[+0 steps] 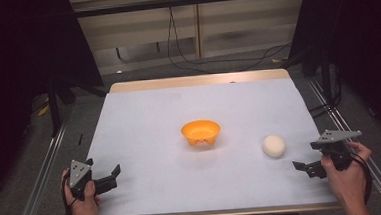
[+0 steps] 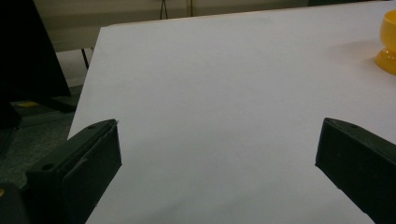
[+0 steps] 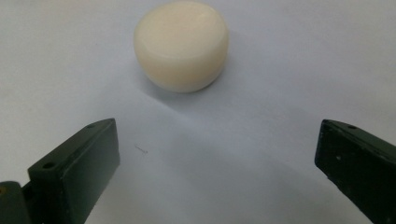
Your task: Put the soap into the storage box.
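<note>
Approaching the bun (image 3: 181, 44) is the step in hand, judging by the right gripper (image 3: 217, 163) aimed at it with jaws spread wide and nothing between them. The bun is a cream, rounded puck, flat on top, sitting on the white table (image 1: 144, 120) to the right of the orange bowl (image 1: 200, 132) and well apart from it. In the high view the bun (image 1: 273, 145) lies just ahead of and inboard from the right gripper (image 1: 307, 168), near but not touching.

To do it well: the person should keep the jaws as wide as they are, slide forward low over the table until the bun sits centred between the pads, then close across its widest part. The sides curve, so a grip too high would likely squeeze it upward and out; a grip at mid-height looks safer. It reads as soft, so a gentle close seems wise. The bun currently sits left of centre in the right gripper view, so a small sideways correction is needed before closing.

Left gripper (image 1: 107, 178) rests at the near-left of the table, jaws also wide apart, holding nothing and touching nothing that can be seen. Its own view looks over bare table toward the bowl (image 2: 387, 44) at the far right edge. It looks idle; the bowl is the likely drop target.
</note>
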A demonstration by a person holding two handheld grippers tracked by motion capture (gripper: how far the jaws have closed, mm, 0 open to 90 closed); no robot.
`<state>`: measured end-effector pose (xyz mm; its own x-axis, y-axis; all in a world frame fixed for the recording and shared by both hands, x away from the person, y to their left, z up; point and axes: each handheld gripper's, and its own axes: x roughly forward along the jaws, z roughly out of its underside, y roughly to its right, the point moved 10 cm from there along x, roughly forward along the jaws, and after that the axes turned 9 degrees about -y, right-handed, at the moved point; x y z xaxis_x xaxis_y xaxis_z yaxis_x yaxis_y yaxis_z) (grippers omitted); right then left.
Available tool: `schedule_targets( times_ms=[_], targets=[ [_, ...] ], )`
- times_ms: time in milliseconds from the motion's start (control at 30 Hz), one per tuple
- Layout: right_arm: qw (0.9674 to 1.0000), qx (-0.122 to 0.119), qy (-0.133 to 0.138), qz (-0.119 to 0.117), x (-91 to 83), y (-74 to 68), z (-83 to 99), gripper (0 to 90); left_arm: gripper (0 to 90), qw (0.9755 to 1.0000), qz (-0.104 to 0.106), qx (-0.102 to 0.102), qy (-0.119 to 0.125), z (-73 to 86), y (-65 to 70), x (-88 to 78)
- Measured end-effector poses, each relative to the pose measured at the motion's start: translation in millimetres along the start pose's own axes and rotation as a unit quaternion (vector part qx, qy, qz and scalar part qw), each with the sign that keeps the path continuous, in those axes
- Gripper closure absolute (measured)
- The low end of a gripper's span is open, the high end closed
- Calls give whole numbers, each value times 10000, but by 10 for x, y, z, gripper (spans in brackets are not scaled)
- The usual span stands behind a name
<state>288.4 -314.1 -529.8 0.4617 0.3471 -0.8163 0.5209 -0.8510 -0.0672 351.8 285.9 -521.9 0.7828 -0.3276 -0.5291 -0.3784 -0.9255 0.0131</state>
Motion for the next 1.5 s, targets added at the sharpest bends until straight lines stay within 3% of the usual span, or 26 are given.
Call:
schedule_targets(
  times_ms=[133,633,1500],
  targets=[
    [9999,-34,-169,6,24,-14,-40,0,0,10000,17,32,-11,4,-2,-7],
    [9987,-269,-381,-209,171,-120,-248,0,0,10000,46,77,-3,5,7,-12],
    [9974,-436,-457,-353,313,-248,-513,0,0,9999,85,107,17,2,22,-13]
  ],
)
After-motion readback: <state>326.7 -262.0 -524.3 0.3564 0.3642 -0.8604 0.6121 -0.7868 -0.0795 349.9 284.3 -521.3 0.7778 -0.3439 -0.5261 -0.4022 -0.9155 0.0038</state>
